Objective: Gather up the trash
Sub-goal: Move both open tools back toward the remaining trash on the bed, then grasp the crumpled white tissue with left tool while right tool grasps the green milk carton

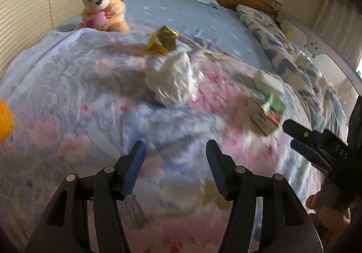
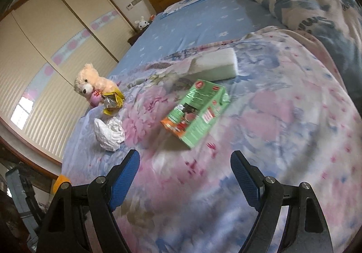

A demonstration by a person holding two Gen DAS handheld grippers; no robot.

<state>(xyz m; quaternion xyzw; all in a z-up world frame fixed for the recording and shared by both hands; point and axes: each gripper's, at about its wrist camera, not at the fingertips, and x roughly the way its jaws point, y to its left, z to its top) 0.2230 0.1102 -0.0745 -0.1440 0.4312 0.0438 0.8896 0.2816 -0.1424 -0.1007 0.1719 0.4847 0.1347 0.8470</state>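
Both the left gripper (image 1: pixel 175 151) and right gripper (image 2: pixel 184 161) hovered with jaws apart and empty above a floral quilt (image 2: pixel 282 117), where a crumpled white paper (image 1: pixel 174 81), green carton (image 2: pixel 199 110), gold wrapper (image 1: pixel 163 40) and white block (image 2: pixel 215 65) lay near a teddy bear (image 1: pixel 104 4).

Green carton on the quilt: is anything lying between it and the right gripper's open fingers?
Nothing visible does. In the right wrist view only bare floral quilt lies between the right gripper and the green carton. The white foam block sits beyond the carton, the crumpled white paper off to the left.
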